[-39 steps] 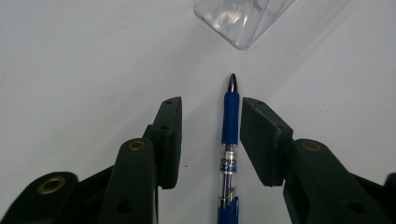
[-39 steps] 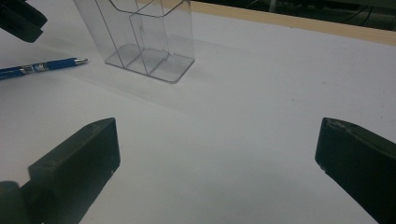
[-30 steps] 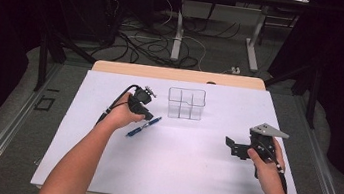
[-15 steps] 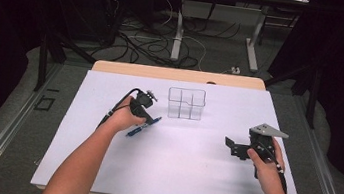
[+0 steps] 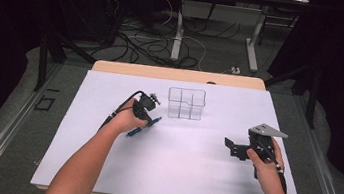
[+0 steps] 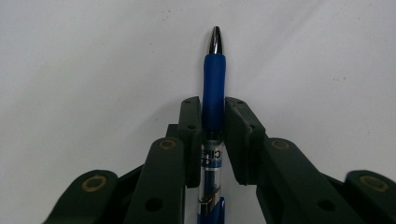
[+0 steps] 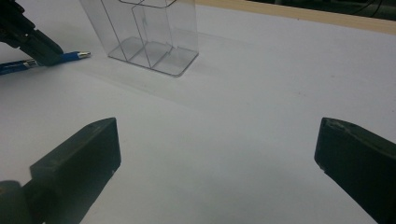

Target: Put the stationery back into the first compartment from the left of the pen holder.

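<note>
Left gripper view: left claw (image 6: pixel 213 140) clamps the blue pen (image 6: pixel 213 88) lengthwise, tip pointing straight ahead.

Black tongs (image 6: pixel 212 140), brass rivets, bare forearms

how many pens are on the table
1. The blue pen lies on the white table, left of the clear organizer, with the left claw shut on its barrel. The organizer's compartments look empty, so no pen seems hidden.
</note>
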The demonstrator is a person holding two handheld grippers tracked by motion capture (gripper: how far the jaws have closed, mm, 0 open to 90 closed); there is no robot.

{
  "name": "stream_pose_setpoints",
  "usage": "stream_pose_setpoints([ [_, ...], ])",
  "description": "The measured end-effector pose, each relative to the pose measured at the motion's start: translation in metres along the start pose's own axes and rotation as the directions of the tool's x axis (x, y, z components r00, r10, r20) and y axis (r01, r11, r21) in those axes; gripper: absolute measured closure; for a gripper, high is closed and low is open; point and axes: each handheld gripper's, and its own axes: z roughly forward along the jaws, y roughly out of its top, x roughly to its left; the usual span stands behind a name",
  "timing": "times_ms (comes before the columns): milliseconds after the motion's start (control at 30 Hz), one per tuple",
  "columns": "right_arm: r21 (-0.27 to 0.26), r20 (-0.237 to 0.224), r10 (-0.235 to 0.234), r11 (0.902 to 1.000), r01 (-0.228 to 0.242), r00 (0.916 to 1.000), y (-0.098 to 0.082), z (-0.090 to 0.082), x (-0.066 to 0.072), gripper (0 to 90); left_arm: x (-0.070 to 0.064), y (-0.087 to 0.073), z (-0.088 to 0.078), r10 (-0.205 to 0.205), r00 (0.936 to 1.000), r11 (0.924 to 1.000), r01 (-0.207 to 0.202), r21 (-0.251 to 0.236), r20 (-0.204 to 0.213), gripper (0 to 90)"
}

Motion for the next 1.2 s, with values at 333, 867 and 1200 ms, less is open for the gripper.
stream_pose_setpoints([
  [333, 0.001, -0.009, 0.0, 1.0, 0.0, 1.0, 0.0, 0.001, 0.0, 0.0, -0.002, 0.001, 0.0, 0.01, 0.9999, 0.9999, -0.01, 0.005, -0.012, 79.3],
  [867, 0.003, 0.004, -0.002, 1.0, 0.002, 1.0, 0.0, 0.0, -0.002, 0.2, 0.0, 0.001, -0.011, -0.036, 0.9992, 0.9976, 0.036, -0.06, -0.015, 79.5],
  [1200, 0.002, 0.006, -0.005, 1.0, 0.005, 1.0, 0.0, 0.0, -0.002, 0.5, 0.002, -0.001, -0.026, -0.057, 0.9984, 0.9872, 0.056, -0.15, -0.003, 79.5],
])
